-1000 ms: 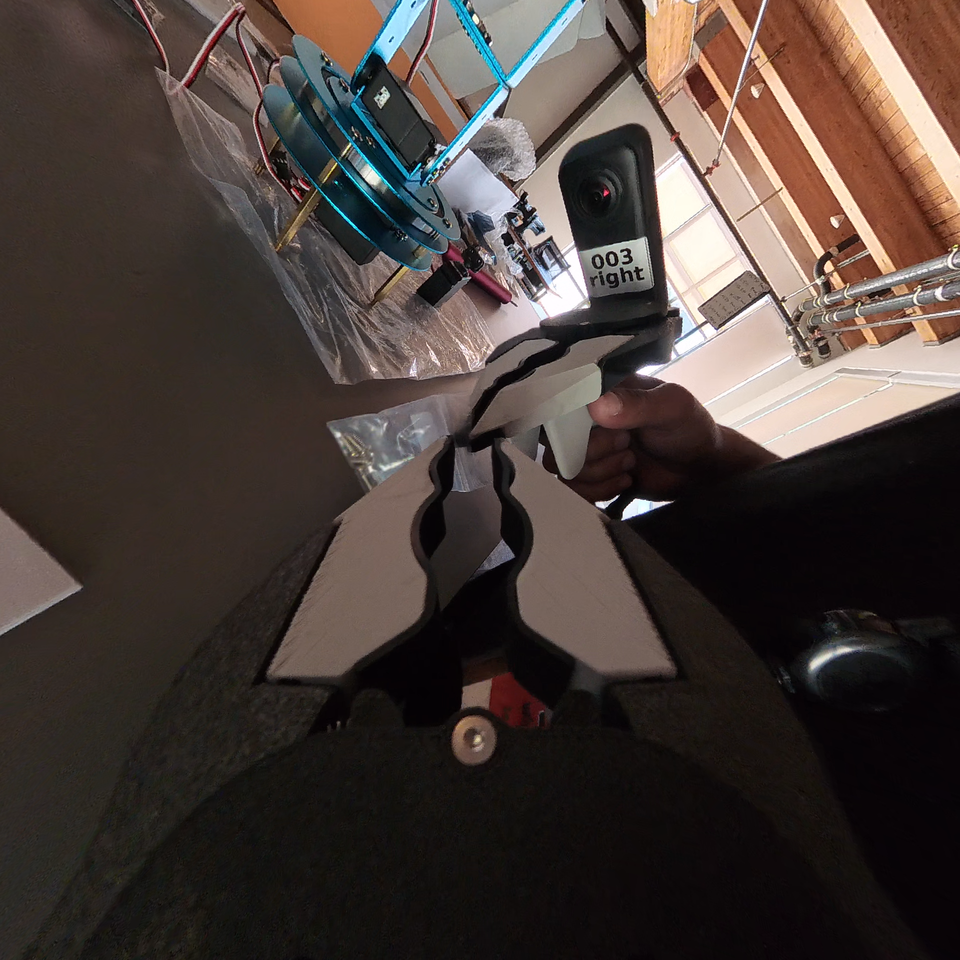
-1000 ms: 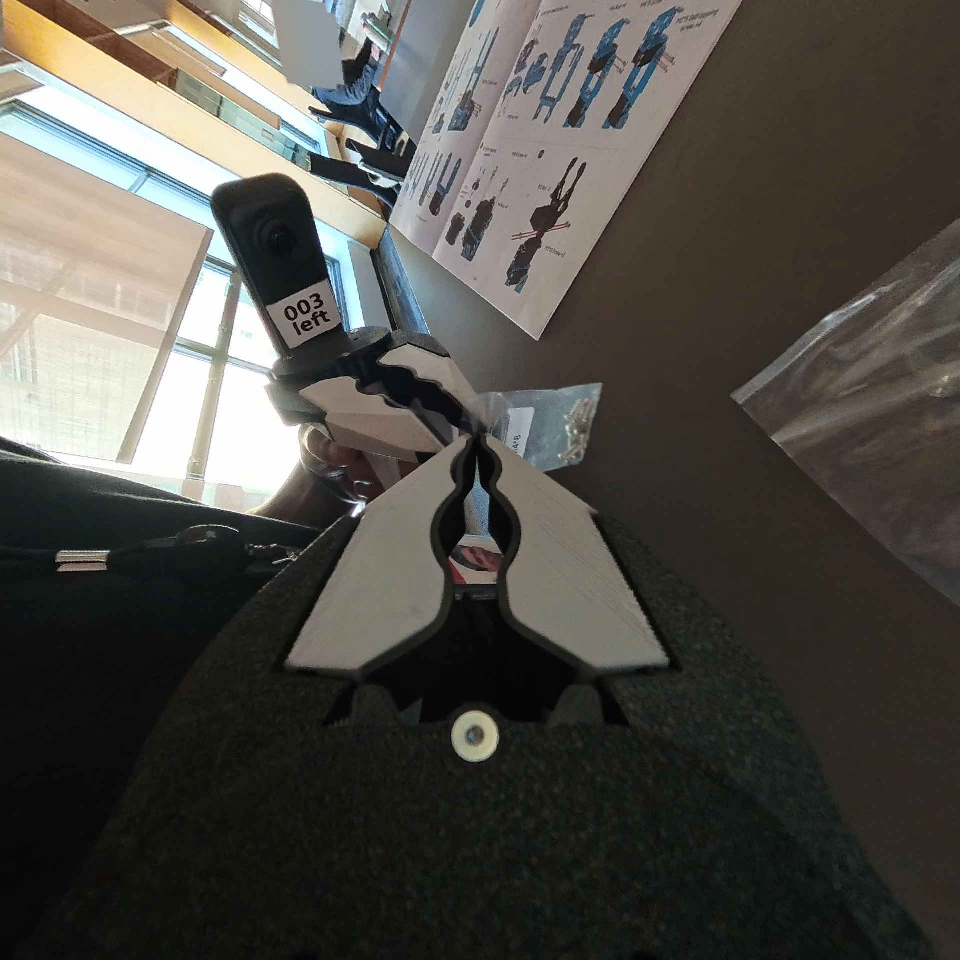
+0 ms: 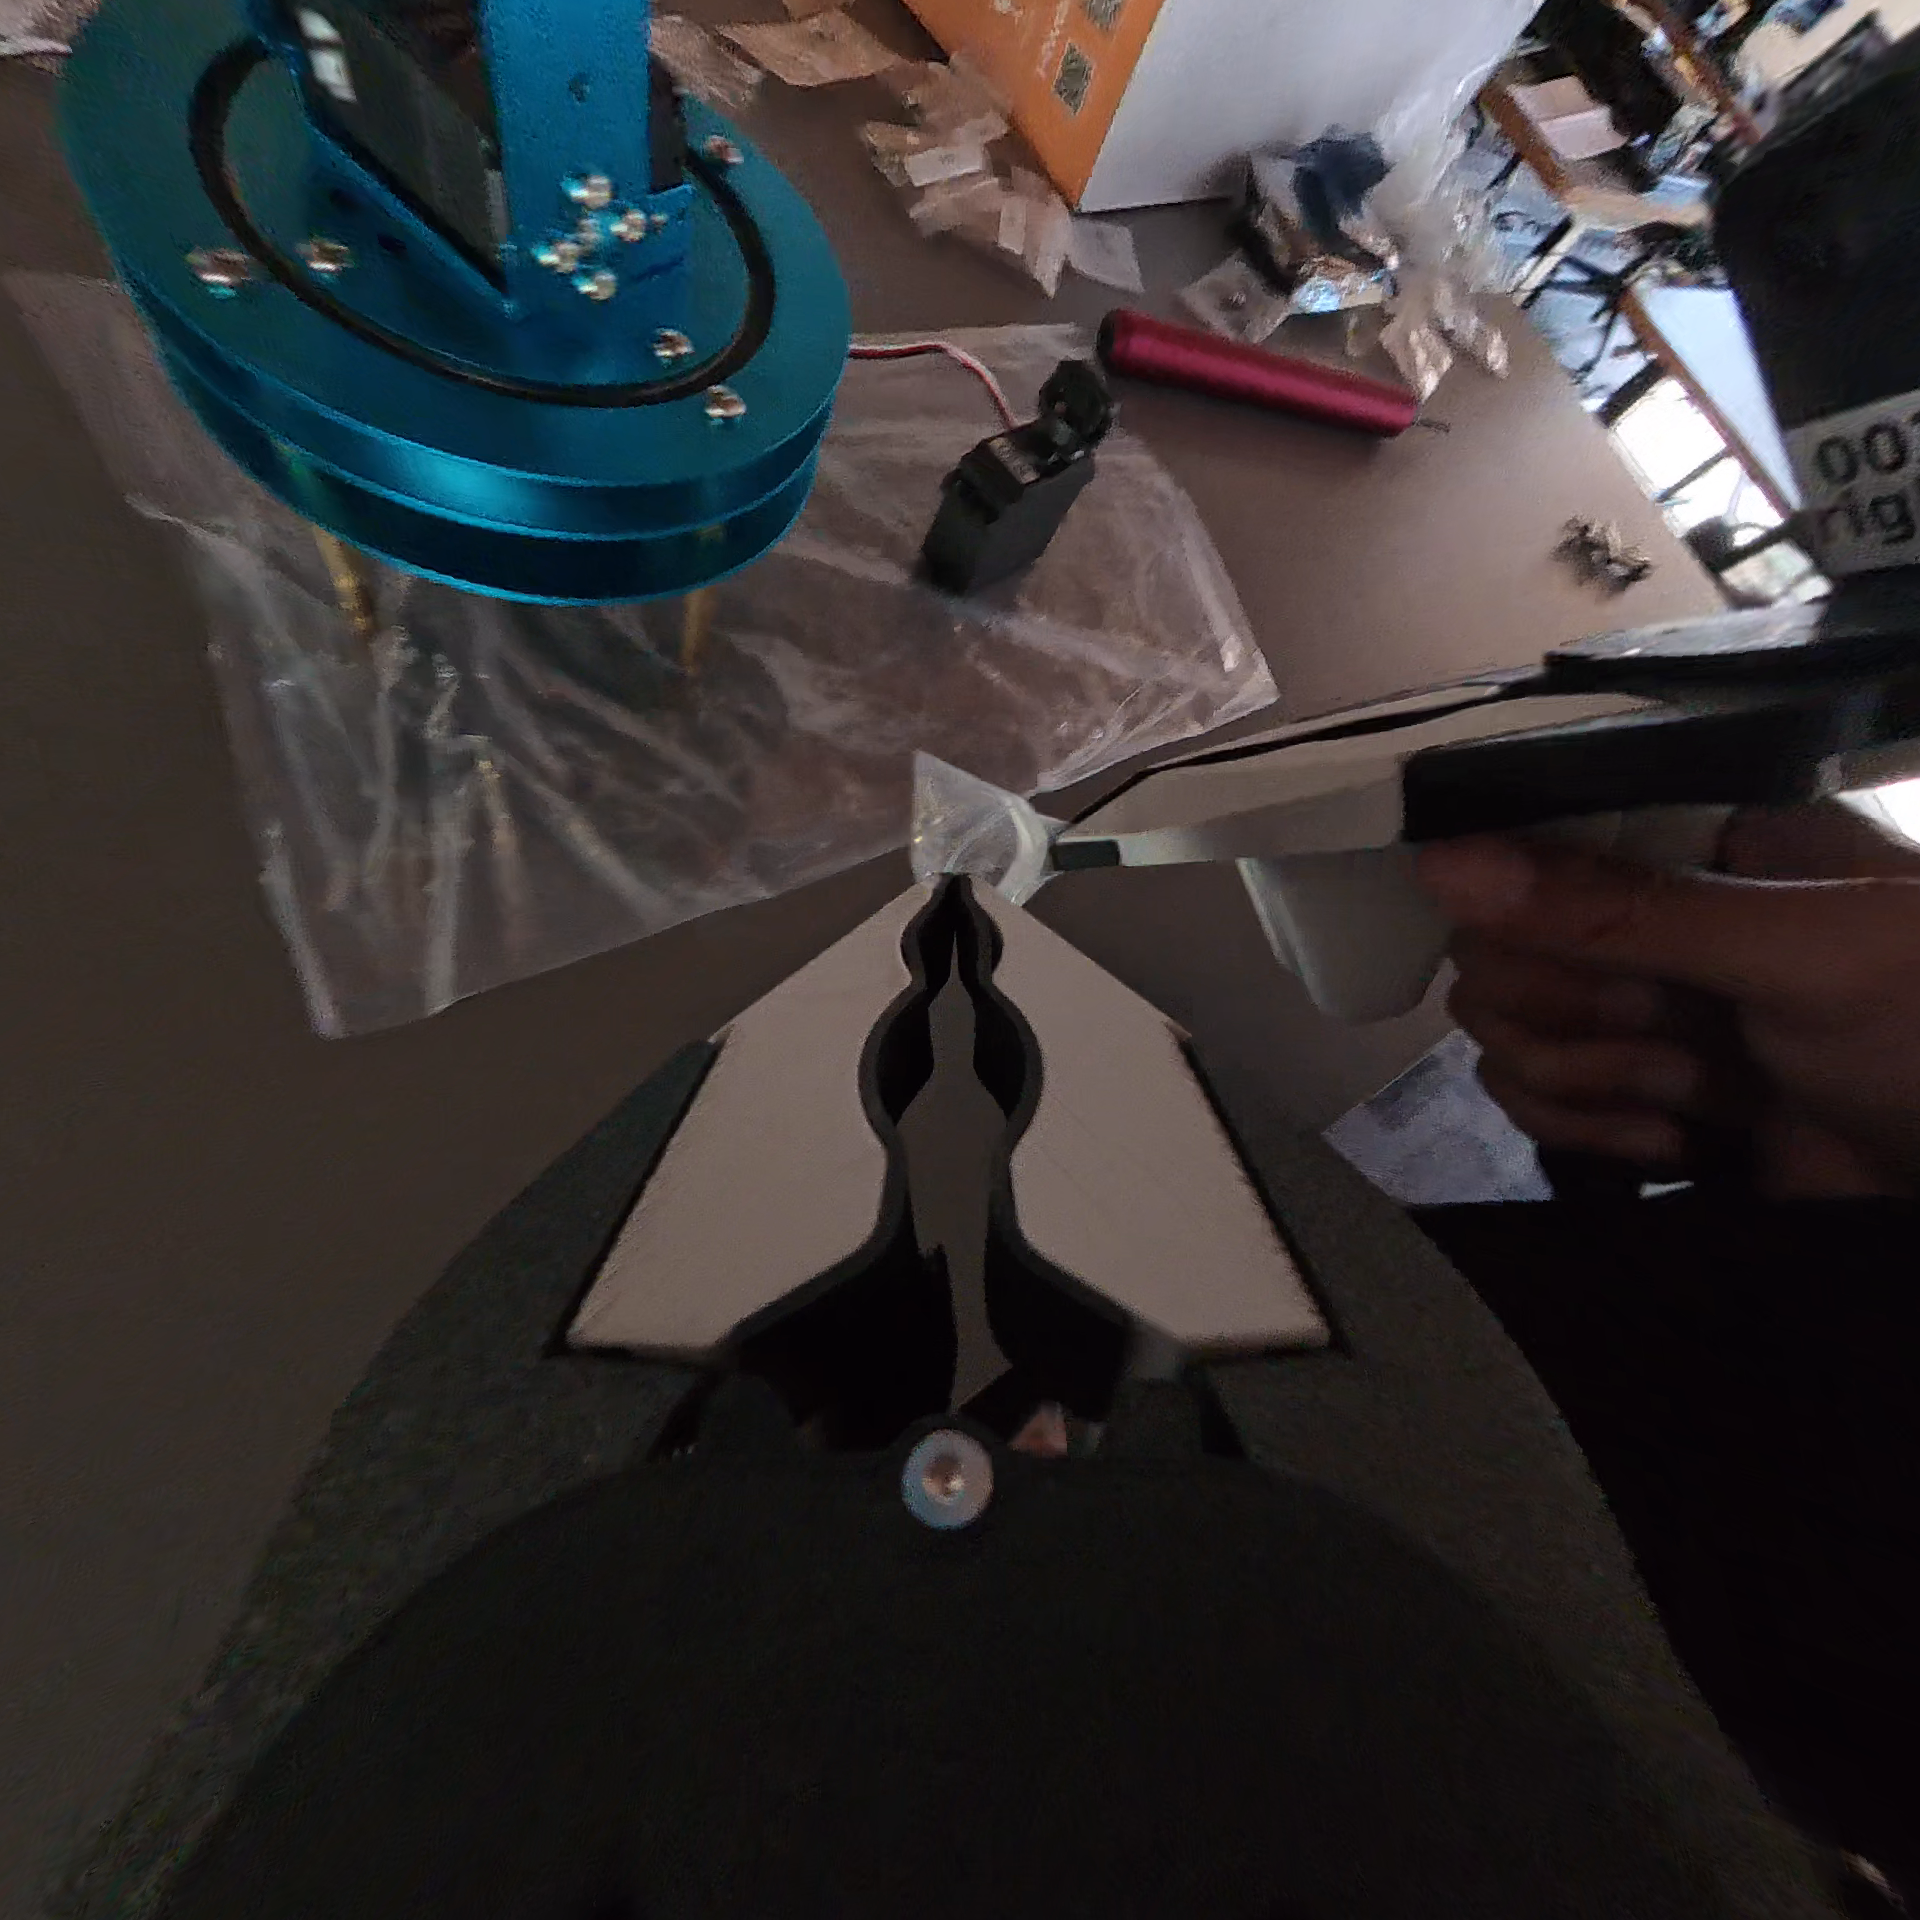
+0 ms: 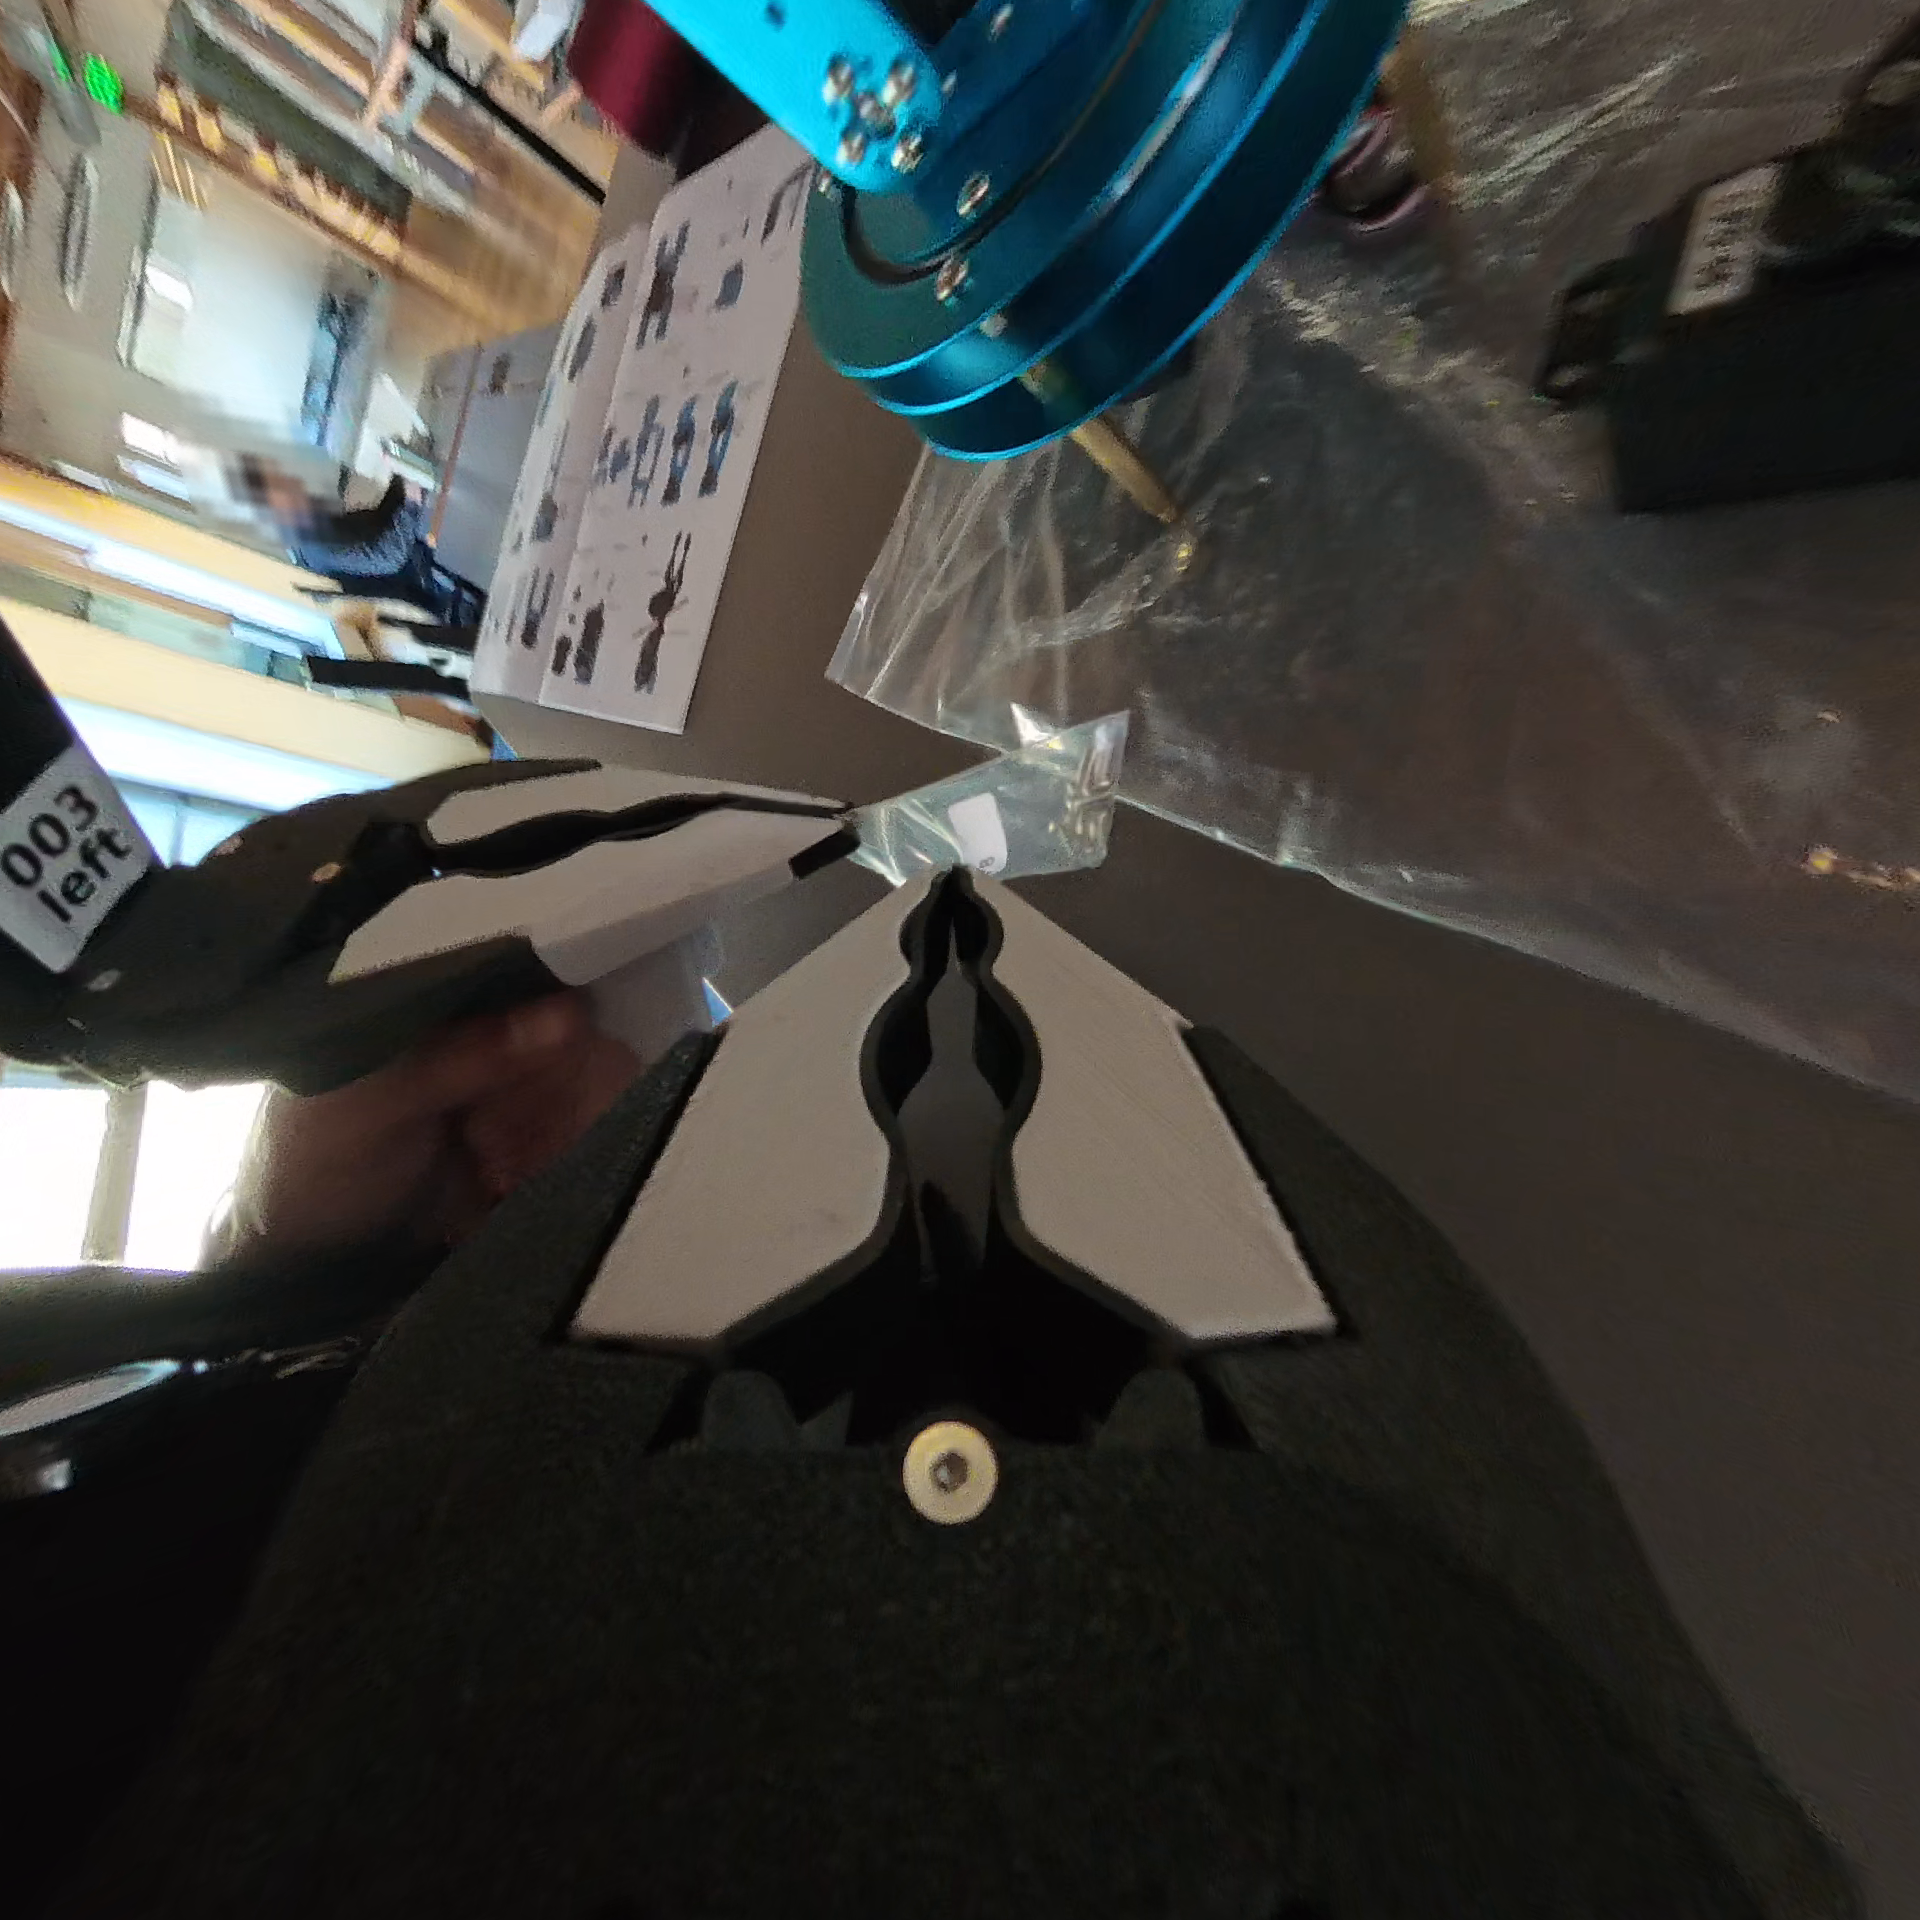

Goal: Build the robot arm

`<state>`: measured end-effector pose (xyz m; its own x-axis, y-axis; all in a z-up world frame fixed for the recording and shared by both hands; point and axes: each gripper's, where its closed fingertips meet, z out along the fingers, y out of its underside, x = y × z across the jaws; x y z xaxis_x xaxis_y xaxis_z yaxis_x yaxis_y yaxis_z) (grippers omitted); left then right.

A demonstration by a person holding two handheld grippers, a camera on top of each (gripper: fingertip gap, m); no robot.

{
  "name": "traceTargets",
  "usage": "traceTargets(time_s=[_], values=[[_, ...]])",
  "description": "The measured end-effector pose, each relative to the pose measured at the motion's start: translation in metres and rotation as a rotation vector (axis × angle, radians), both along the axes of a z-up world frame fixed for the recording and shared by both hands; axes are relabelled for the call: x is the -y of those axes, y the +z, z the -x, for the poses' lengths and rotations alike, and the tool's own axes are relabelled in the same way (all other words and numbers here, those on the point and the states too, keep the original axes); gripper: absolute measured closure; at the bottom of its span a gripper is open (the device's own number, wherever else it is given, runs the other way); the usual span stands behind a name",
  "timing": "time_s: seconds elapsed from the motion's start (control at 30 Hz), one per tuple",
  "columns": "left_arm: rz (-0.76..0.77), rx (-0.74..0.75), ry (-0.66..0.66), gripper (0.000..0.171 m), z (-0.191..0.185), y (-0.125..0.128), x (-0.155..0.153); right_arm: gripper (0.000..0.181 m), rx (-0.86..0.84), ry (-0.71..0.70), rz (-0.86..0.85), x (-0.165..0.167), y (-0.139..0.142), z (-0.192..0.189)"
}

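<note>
left gripper (image 3: pixel 956 883): fingers clenched at the tips on one edge of a small clear bag of screws (image 3: pixel 961 826), centre of the left wrist view. right gripper (image 4: pixel 956 881): fingers likewise clenched on the same small bag, centre of the right wrist view, where the screws sit bunched at the bag's far end. each gripper also shows in the other's view, entering from the side with its tips meeting the bag. the bag is held between the two grippers, above the grey desk (image 3: pixel 156 1039).

surroundings: a blue metal turntable base (image 3: pixel 447 343) on brass legs, upper left of the left wrist view, standing on a large clear plastic sheet (image 3: pixel 644 769). a black servo block (image 3: pixel 1003 499) and a dark red cylinder (image 3: pixel 1257 374) lie further up the frame, with loose small packets beyond. an illustrated instruction sheet (image 4: pixel 634 468) lies at upper left of the right wrist view.

status: bag gripped from both sides; whether it is opened cannot be told, edges blurred. screws appear inside the bag.
</note>
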<state>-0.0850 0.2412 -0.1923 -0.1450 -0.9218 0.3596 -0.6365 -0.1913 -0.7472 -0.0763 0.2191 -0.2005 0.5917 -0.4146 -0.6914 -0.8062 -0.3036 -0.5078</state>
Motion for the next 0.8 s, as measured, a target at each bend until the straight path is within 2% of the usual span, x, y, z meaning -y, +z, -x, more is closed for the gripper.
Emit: traceTargets(time_s=[0.1,0.2,0.23,0.3,0.37,0.43,0.57,0.77,0.8], values=[[-0.026,-0.002,-0.086,0.171,-0.007,0.004,0.019,0.181,0.088,0.051,0.039,0.013,0.002,-0.001],[0.158,-0.022,-0.162,0.171,-0.016,0.017,0.026,0.178,0.280,0.165,-0.069,0.015,0.028,-0.001],[0.262,-0.042,-0.178,0.171,-0.019,0.022,0.026,0.165,0.371,0.205,-0.081,0.021,0.034,-0.003],[0.468,-0.093,-0.212,0.171,-0.023,0.031,0.027,0.122,0.544,0.265,-0.089,0.034,0.038,-0.010],[0.666,-0.152,-0.217,0.171,-0.026,0.036,0.026,0.108,0.655,0.337,-0.106,0.041,0.035,-0.009],[0.789,-0.204,-0.213,0.171,-0.027,0.037,0.025,0.100,0.777,0.379,-0.090,0.038,0.026,-0.015],[0.855,-0.283,-0.232,0.171,-0.022,0.036,0.033,0.106,0.918,0.551,-0.131,0.017,0.013,-0.009],[0.896,-0.323,-0.261,0.171,-0.017,0.047,0.045,0.121,0.899,0.593,-0.291,0.006,0.033,-0.006],[0.899,-0.327,-0.256,0.171,-0.018,0.048,0.046,0.128,0.890,0.598,-0.299,0.007,0.034,-0.005]])
